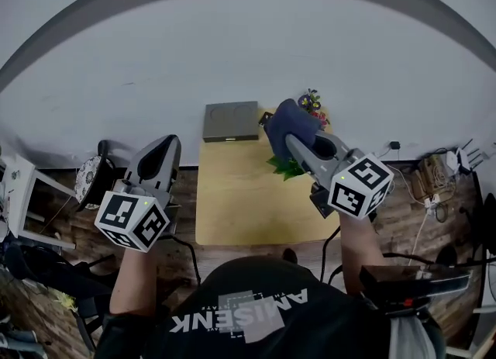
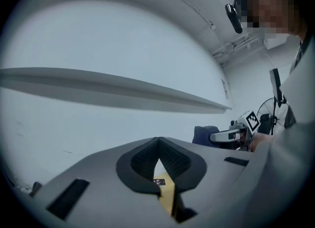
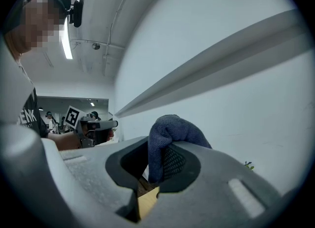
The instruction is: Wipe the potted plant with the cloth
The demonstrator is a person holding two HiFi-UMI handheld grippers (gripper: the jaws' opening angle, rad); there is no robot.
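Right tool point(image 1: 291, 142) grips blue cloth point(image 1: 293, 120) above plant point(image 1: 312, 104), partly hiding it, counter point(image 1: 240, 202) far corner. Left tool point(image 1: 169, 144) closed, empty, left of counter. Grey tray point(image 1: 231, 121) beside plant.

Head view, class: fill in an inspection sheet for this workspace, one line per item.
Surface: wooden table.
Job's things: potted plant at the table's far right; blue cloth lifted, overlapping it in this view.
Clutter: grey flat box at the far edge.
Grippers: left gripper shut, empty; right gripper shut on the blue cloth.
Cables: cables on the floor, right.
Surroundings: white wall, wood floor.
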